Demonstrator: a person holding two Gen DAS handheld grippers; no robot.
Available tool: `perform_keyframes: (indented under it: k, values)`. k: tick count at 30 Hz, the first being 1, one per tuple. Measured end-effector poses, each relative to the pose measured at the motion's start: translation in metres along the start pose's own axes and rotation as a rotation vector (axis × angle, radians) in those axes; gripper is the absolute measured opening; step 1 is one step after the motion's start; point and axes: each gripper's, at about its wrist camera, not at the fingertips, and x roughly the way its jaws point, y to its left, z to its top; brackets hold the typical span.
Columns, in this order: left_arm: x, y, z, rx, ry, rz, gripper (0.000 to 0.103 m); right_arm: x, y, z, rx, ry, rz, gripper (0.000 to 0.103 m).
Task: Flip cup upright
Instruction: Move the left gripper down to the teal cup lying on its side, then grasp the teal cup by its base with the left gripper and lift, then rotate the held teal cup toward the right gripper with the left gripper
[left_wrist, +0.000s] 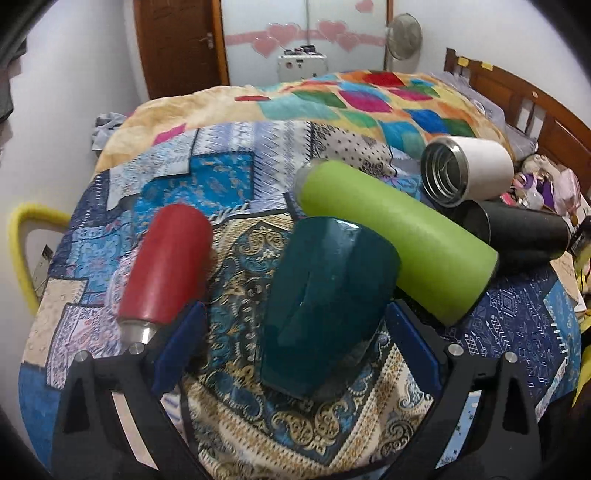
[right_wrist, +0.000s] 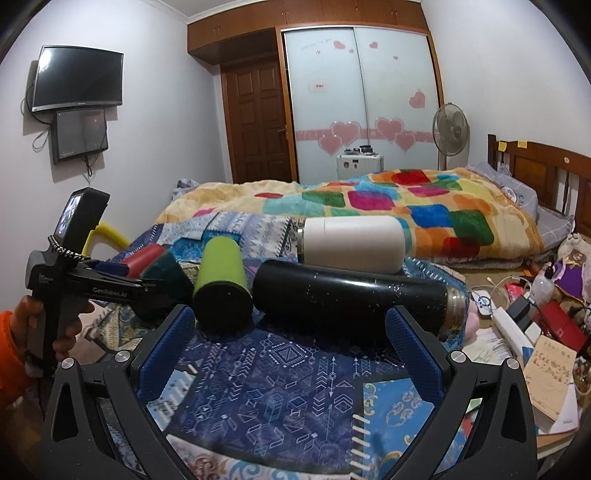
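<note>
Several cups lie on their sides on a patterned cloth (left_wrist: 236, 236). In the left wrist view a dark teal cup (left_wrist: 325, 306) lies between the open fingers of my left gripper (left_wrist: 295, 343), not clamped. A red cup (left_wrist: 166, 266) lies to its left, a green cup (left_wrist: 399, 236) to its right, with a white cup (left_wrist: 469, 170) and a black cup (left_wrist: 517, 232) beyond. My right gripper (right_wrist: 295, 343) is open and empty, just short of the black cup (right_wrist: 354, 295) and green cup (right_wrist: 221, 288). The white cup (right_wrist: 354, 243) lies behind. The left gripper (right_wrist: 110, 288) shows at the teal cup (right_wrist: 173, 277).
A bed with a colourful blanket (right_wrist: 369, 206) lies behind the cloth. Clutter of books, a power strip and bottles (right_wrist: 535, 332) sits at the right. A yellow padded chair rail (left_wrist: 22, 243) is at the left edge. A fan (right_wrist: 450, 129) and wardrobe stand at the back.
</note>
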Motion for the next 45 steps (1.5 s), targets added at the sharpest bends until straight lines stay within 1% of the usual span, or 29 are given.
perform_keyframes:
  k: [2,5,7,8,9,14,18,27,33,39,43,45]
  values:
    - [0.007,-0.002,0.004,0.010,0.012,-0.002,0.097,0.003,-0.002,-0.001,0.007,0.006,0.004,0.103]
    - [0.018,-0.003,0.007,0.015,0.055,-0.027,0.086,0.005,-0.003,-0.003,0.017,0.015,0.008,0.103]
    - [0.025,-0.005,0.008,0.018,0.080,-0.035,0.074,0.007,-0.004,-0.004,0.021,0.017,0.008,0.103]
    - [0.027,-0.007,0.009,0.018,0.088,-0.037,0.071,0.007,-0.005,-0.004,0.025,0.019,0.009,0.103]
    - [0.029,-0.008,0.010,0.018,0.092,-0.028,0.070,0.008,-0.006,-0.003,0.027,0.020,0.010,0.103]
    - [0.028,-0.012,0.009,0.027,0.097,-0.006,0.070,0.005,-0.008,-0.004,0.041,0.023,0.007,0.103]
    - [0.015,-0.015,0.006,0.039,0.090,0.001,0.069,0.002,-0.009,-0.002,0.044,0.019,0.008,0.103]
    - [-0.051,-0.030,-0.015,0.071,0.044,0.003,0.069,-0.022,-0.005,0.007,0.031,-0.023,0.012,0.103]
    - [-0.090,-0.043,-0.032,0.085,0.037,-0.009,0.069,-0.042,-0.006,0.011,0.028,-0.061,0.008,0.103]
    - [-0.105,-0.059,-0.055,0.102,0.093,-0.050,0.069,-0.056,-0.004,0.011,0.029,-0.081,0.007,0.103]
    - [-0.103,-0.075,-0.069,0.126,0.137,-0.085,0.069,-0.059,-0.003,0.008,0.031,-0.080,0.008,0.103]
    - [-0.097,-0.081,-0.071,0.124,0.152,-0.104,0.069,-0.059,-0.003,0.008,0.029,-0.081,0.008,0.103]
